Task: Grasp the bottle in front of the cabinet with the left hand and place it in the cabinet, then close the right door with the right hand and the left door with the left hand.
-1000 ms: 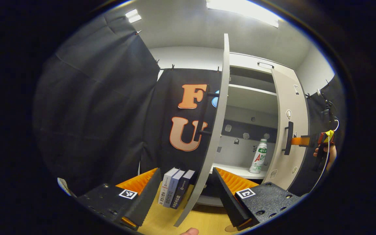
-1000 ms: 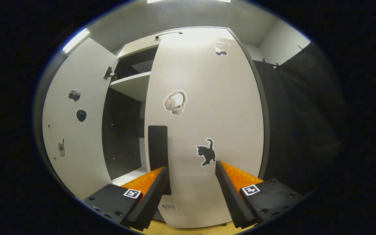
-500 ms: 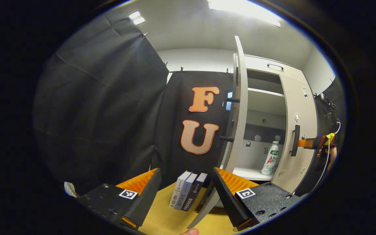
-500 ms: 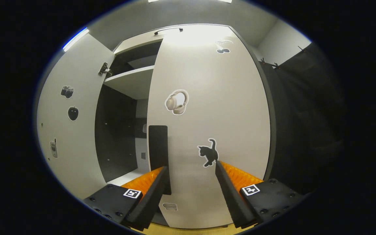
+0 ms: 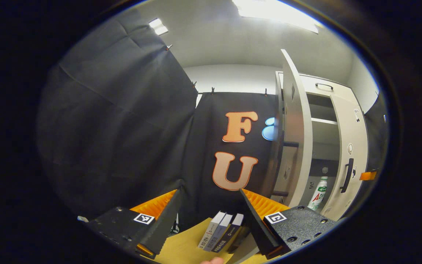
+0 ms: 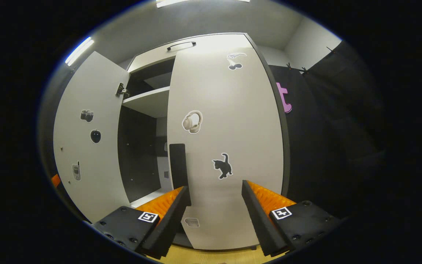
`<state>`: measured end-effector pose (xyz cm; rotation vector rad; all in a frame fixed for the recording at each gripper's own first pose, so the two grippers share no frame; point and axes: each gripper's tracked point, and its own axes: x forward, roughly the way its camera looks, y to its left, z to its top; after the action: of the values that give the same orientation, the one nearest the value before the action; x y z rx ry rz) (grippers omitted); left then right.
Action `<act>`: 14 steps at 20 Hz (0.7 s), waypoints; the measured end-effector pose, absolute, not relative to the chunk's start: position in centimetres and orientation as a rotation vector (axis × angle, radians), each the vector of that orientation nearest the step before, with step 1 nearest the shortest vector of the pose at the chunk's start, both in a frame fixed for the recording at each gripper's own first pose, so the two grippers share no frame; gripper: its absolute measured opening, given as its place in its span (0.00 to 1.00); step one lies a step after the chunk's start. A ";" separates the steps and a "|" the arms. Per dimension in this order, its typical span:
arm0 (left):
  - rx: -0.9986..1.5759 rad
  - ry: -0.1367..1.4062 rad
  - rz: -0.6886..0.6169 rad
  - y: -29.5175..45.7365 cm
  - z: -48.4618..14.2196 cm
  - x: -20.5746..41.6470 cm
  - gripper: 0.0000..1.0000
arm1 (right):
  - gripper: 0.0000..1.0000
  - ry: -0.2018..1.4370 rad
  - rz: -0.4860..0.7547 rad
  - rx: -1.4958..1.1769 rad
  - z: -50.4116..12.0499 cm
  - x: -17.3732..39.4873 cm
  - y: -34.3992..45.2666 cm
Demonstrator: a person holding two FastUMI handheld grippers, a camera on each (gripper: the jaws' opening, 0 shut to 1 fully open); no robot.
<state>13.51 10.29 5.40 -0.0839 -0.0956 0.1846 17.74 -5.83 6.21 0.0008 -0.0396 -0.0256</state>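
Bottle [image 5: 318, 193] standing inside cabinet [image 6: 148, 103], at 4 o'clock. Left door [image 5: 294, 135] hanging ajar. Left gripper [image 5: 209, 205] and right gripper [image 6: 214, 196]: fingers spread, holding nothing.

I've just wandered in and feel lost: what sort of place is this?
Probably a staged recording booth, not a real home: black cloth walls hang from clips, a pale cabinet dotted with picture stickers stands on a wooden tabletop, and a few books sit beside it.
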 end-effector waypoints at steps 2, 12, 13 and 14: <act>-0.096 -0.092 0.154 9.4 5.6 14.4 0.94 | 0.96 -0.055 -0.031 -0.016 6.2 16.0 -6.5; -0.016 -0.101 0.100 6.3 6.4 16.0 0.93 | 0.96 0.003 -0.063 0.030 2.9 10.6 -10.6; -0.018 -0.097 0.092 5.8 6.4 15.8 0.93 | 0.97 0.011 -0.058 0.039 2.6 10.3 -10.8; -0.021 -0.093 0.085 5.3 6.4 15.7 0.92 | 0.97 0.016 -0.054 0.047 2.4 10.1 -11.1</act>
<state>15.66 5.29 6.41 -0.0214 -0.0931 0.0849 10.12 -11.07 2.35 0.0472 0.0162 -0.0540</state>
